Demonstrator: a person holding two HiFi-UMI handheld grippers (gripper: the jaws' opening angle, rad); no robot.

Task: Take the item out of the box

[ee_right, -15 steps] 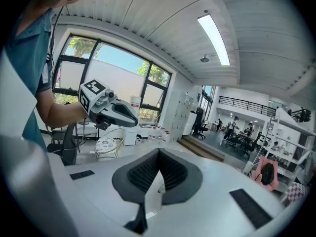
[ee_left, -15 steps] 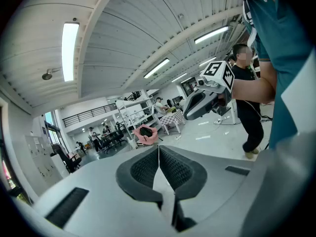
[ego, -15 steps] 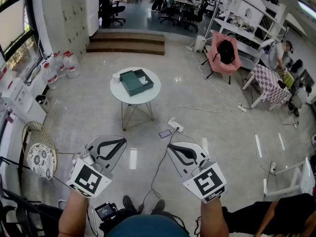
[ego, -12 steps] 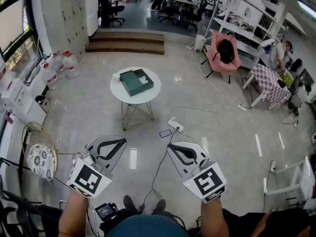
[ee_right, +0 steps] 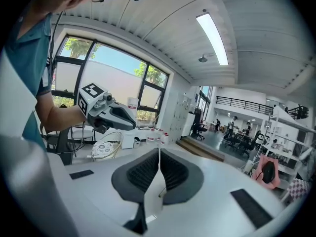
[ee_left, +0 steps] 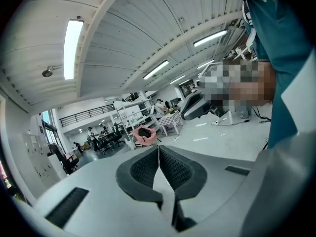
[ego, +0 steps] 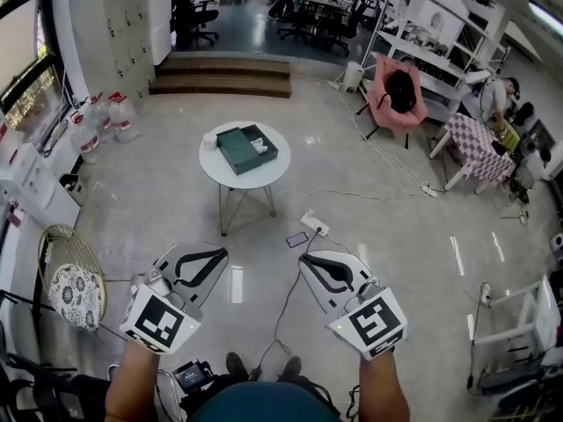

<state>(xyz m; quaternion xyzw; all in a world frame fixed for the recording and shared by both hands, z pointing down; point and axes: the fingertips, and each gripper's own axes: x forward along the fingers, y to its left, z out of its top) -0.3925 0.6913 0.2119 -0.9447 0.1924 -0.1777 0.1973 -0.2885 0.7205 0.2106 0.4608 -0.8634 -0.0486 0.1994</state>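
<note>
A dark green box (ego: 246, 147) lies on a small round white table (ego: 230, 172) well ahead of me, with a white cup (ego: 208, 138) beside it. The box looks open, with something pale inside; I cannot tell what. My left gripper (ego: 218, 254) and right gripper (ego: 309, 261) hang side by side over the floor, far short of the table. Both are shut with nothing between the pads, as the left gripper view (ee_left: 158, 148) and the right gripper view (ee_right: 159, 152) show. Each gripper view also catches the other gripper (ee_left: 197, 105) (ee_right: 106, 112).
A wire chair with a patterned cushion (ego: 70, 280) stands at my left. A power strip (ego: 314, 225), a phone (ego: 296, 238) and cables lie on the floor between me and the table. Water bottles (ego: 106, 117) line the left wall. A person sits in a pink chair (ego: 400, 95).
The view has shifted slightly, and a person at the lower right edge has left the picture. Both grippers keep their places and stay shut.
</note>
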